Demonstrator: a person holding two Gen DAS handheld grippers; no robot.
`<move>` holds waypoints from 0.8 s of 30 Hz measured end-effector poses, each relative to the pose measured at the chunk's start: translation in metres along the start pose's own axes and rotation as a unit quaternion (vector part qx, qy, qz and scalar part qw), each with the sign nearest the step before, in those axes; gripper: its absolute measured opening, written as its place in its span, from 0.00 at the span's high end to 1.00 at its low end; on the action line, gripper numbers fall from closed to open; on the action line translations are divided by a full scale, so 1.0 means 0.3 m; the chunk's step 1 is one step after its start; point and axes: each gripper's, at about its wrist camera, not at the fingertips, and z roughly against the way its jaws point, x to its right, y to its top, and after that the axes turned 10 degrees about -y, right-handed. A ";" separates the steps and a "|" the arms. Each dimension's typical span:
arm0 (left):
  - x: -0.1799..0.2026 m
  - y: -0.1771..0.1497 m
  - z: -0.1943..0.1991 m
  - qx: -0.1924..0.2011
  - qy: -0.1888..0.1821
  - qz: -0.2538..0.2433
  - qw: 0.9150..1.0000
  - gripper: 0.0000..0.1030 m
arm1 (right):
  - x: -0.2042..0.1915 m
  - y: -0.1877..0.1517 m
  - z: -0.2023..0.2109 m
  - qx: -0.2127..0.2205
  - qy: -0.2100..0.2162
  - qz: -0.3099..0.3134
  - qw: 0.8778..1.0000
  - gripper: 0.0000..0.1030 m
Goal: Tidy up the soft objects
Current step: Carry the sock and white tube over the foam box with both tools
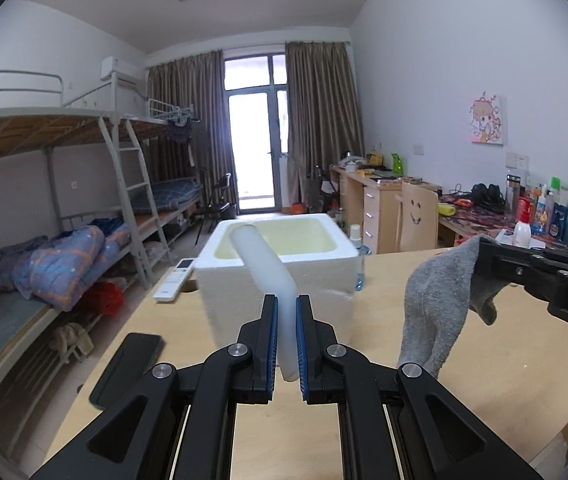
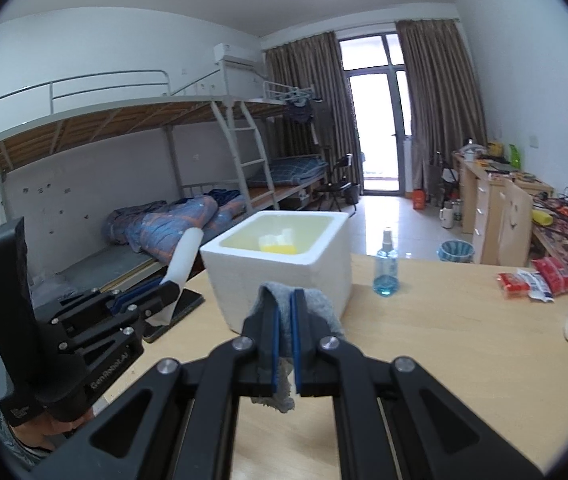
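Had the left gripper (image 1: 285, 336) clamped on the foam tube (image 1: 262, 258) and the right gripper (image 2: 284, 344) pinching the sock (image 1: 437, 300), both near the box (image 2: 280, 264). Something yellow was already inside; these two weren't dropped in yet.

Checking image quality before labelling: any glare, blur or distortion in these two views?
Left wrist view: balcony door blown out, strong fisheye bending, dark corners, left gripper sharp. Right wrist view: same overexposed door, floor glare, curved bunk bed; no motion blur.
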 end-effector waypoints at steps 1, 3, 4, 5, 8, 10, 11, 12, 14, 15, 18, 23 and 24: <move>-0.011 -0.002 0.007 0.000 0.001 0.003 1.000 0.91 | -0.008 0.000 -0.005 -0.001 0.005 0.002 1.000 0.93; -0.036 -0.010 0.025 0.001 0.008 0.003 1.000 0.91 | -0.027 0.003 -0.016 -0.001 0.013 0.007 1.000 0.93; -0.044 -0.014 0.032 0.001 0.011 0.004 1.000 0.91 | -0.034 0.004 -0.018 -0.001 0.016 0.008 1.000 0.93; -0.049 -0.017 0.036 0.000 0.012 0.004 1.000 0.91 | -0.043 0.004 -0.022 -0.001 0.020 0.010 1.000 0.93; -0.069 -0.025 0.045 -0.001 0.015 0.006 1.000 0.91 | -0.063 0.001 -0.036 -0.004 0.024 0.017 1.000 0.93; -0.081 -0.028 0.046 -0.006 0.009 0.013 1.000 0.91 | -0.074 0.000 -0.040 -0.006 0.026 0.019 0.999 0.93; -0.086 -0.026 0.046 -0.008 0.005 0.013 1.000 0.91 | -0.076 0.000 -0.042 -0.006 0.026 0.019 0.999 0.93; -0.088 -0.023 0.046 -0.007 0.004 0.012 1.000 0.91 | -0.078 0.001 -0.044 -0.007 0.026 0.019 0.999 0.93; -0.095 -0.014 0.046 -0.003 0.002 0.011 1.000 0.91 | -0.083 0.005 -0.048 -0.007 0.026 0.019 0.999 0.93; -0.098 -0.010 0.046 -0.001 0.001 0.011 1.000 0.91 | -0.084 0.008 -0.047 -0.007 0.025 0.019 0.999 0.93; -0.107 0.004 0.047 0.003 0.002 0.011 1.000 0.91 | -0.085 0.022 -0.050 -0.005 0.025 0.019 0.999 0.93; -0.119 0.043 0.047 0.010 0.002 0.010 1.000 0.91 | -0.095 0.052 -0.054 0.000 0.022 0.022 0.999 0.93; -0.122 0.054 0.047 0.012 0.001 0.010 1.000 0.91 | -0.096 0.060 -0.054 0.002 0.022 0.022 0.999 0.93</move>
